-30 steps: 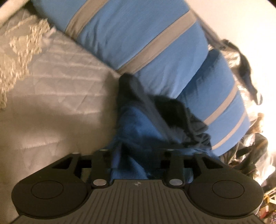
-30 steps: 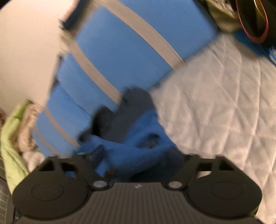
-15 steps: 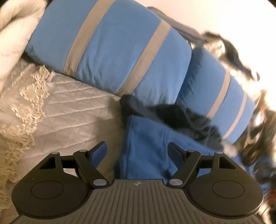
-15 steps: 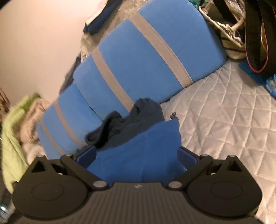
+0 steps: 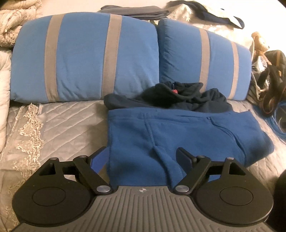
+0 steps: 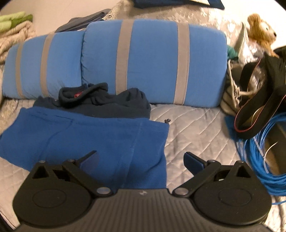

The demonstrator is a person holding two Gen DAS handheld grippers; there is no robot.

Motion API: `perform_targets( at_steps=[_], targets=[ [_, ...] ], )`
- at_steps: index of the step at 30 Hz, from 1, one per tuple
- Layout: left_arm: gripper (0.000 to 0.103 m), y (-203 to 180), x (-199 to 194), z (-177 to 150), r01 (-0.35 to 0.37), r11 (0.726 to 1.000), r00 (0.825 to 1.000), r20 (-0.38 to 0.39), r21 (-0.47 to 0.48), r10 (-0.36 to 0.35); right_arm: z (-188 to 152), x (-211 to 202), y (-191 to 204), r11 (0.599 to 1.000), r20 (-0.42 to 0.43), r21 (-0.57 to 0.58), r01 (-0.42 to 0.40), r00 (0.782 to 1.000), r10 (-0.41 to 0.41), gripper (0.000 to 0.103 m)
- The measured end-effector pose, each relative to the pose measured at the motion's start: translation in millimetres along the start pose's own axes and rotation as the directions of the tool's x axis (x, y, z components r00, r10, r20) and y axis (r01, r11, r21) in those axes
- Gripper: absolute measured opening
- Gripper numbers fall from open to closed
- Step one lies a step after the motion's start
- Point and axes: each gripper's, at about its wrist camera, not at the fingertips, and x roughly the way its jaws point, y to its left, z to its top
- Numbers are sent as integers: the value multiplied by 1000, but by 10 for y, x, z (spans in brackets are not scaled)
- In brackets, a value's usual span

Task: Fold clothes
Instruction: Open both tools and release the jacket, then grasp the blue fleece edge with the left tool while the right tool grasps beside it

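Observation:
A folded blue fleece garment (image 5: 178,132) (image 6: 85,135) lies flat on the grey quilted bed. Behind it a crumpled dark navy garment (image 5: 180,96) (image 6: 100,100) rests against the pillows. My left gripper (image 5: 143,157) hovers over the blue fleece's near left part, its jaws still opening, pads apart and pressing on nothing. The right gripper (image 6: 141,158) stands wide open above the fleece's near right edge, holding nothing.
Two blue pillows with grey stripes (image 5: 85,60) (image 6: 153,66) line the back. A lace-edged cream cover (image 5: 26,128) lies left. On the right are a blue cable coil (image 6: 262,151), a black bag (image 6: 257,114) and a plush toy (image 6: 261,30). Folded dark clothes (image 5: 135,12) lie behind the pillows.
Both grippers let go of the blue fleece, opened wide, pulled back and up, and rolled level. The fleece now lies flat and folded on the bed.

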Motion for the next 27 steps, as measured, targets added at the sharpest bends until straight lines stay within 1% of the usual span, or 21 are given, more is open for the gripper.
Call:
perform_targets(
  at_steps=[3,8,11,13,15,16,20,22,24,27],
  targets=[
    [83,-33,-25,-1,0,1000,1000,-2,6,0,0,-48,20,1000,6,-16,12,1000,-12,103],
    [83,-58,-26,-14,-1,1000,1000,-8,20,1,-21,-59,5,1000,3,-13,3,1000,-3,103],
    [83,8,-11,-24,-1,1000,1000,13,1,1,-46,-14,-27,1000,1,-5,-18,1000,18,103],
    [83,94,10,-20,-7,1000,999,39,-23,8,-86,16,-74,998,4,13,-65,998,65,103],
    [83,188,60,-16,-15,1000,999,47,-22,16,-130,52,-129,992,6,36,-121,993,121,103],
    [83,222,86,-7,-16,1000,999,48,-5,17,-153,73,-160,987,7,50,-152,988,152,103],
    [83,390,268,37,-8,996,999,34,85,5,-220,195,-244,973,-3,100,-209,978,210,103],
    [83,497,388,78,35,997,999,17,75,-36,-242,271,-284,965,-6,125,-229,973,232,103],
    [83,619,540,129,89,995,996,2,33,-89,-257,353,-323,957,-13,155,-246,968,251,103],
    [83,795,807,214,176,984,984,-24,-18,-176,-279,475,-381,944,-22,195,-266,961,275,103]
  ],
)
